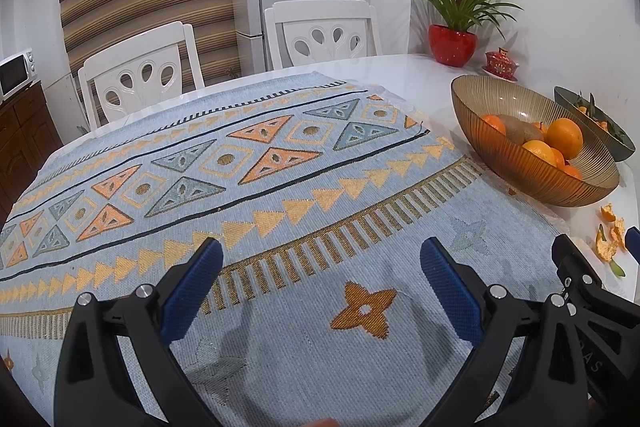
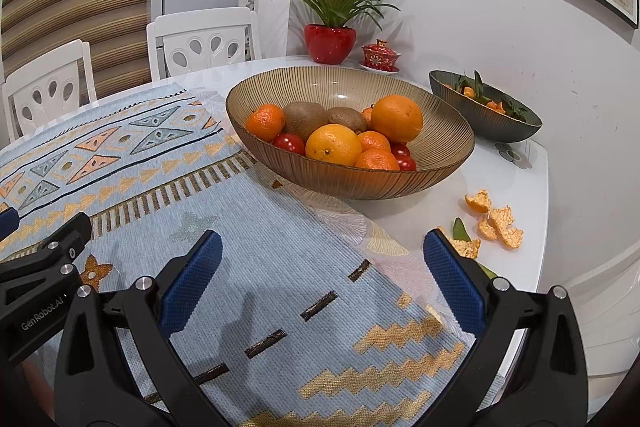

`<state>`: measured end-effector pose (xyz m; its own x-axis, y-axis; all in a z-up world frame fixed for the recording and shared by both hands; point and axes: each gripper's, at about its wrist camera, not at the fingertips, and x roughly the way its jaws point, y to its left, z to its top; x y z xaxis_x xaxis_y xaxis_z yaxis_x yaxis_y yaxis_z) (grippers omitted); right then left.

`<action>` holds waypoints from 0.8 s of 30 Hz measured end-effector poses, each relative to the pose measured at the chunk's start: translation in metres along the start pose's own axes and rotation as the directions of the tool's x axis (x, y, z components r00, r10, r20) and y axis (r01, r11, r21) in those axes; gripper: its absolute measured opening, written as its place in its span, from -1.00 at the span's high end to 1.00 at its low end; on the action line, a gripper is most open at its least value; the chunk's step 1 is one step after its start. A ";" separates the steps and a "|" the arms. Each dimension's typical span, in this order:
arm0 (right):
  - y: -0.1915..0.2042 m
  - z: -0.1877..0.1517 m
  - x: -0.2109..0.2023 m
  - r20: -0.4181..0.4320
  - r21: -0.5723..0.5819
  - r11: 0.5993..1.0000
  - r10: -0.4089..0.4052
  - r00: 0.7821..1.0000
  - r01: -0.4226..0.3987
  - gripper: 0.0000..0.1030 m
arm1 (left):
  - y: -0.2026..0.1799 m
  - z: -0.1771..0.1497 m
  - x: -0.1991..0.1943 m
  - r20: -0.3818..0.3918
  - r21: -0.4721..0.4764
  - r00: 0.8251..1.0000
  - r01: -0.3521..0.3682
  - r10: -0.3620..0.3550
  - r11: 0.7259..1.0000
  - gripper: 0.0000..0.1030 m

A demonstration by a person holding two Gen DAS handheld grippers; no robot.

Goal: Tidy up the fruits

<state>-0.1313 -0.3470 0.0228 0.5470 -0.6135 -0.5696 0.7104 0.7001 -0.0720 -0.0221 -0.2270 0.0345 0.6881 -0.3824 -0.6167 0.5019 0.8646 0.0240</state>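
Observation:
A ribbed amber glass bowl (image 2: 452,143) stands on the white table past the cloth's right edge, also seen as the amber bowl (image 1: 500,99). It holds oranges (image 2: 396,119), mandarins (image 2: 265,123), two kiwis (image 2: 305,118) and small red fruits (image 2: 290,143). A darker bowl (image 2: 486,125) behind it holds leafy mandarins. Mandarin peel pieces (image 2: 500,223) lie on the table right of my right gripper (image 2: 322,267), which is open and empty. My left gripper (image 1: 320,275) is open over the patterned cloth (image 1: 280,211), empty, well left of the bowl.
A red potted plant (image 2: 330,43) and a red lidded cup (image 2: 380,57) stand at the table's far corner by the wall. Two white chairs (image 1: 144,71) stand behind the table. The table edge (image 2: 540,267) runs close on the right.

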 end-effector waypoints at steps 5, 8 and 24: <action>0.000 0.000 0.000 0.000 -0.001 1.000 0.000 1.000 0.000 -0.94 | -0.001 -0.001 0.000 0.005 0.006 1.000 -0.005 0.005 1.000 -0.90; 0.000 0.000 0.000 0.000 0.000 1.000 -0.001 1.000 0.001 -0.94 | -0.002 -0.002 0.000 0.006 0.015 1.000 -0.009 0.009 1.000 -0.90; 0.003 -0.001 0.003 -0.007 -0.020 1.000 -0.004 1.000 0.004 -0.94 | 0.002 0.001 -0.002 -0.004 0.009 1.000 -0.001 0.001 1.000 -0.90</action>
<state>-0.1281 -0.3470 0.0199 0.5411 -0.6135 -0.5753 0.7032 0.7052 -0.0905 -0.0219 -0.2249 0.0365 0.6865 -0.3805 -0.6197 0.5061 0.8619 0.0314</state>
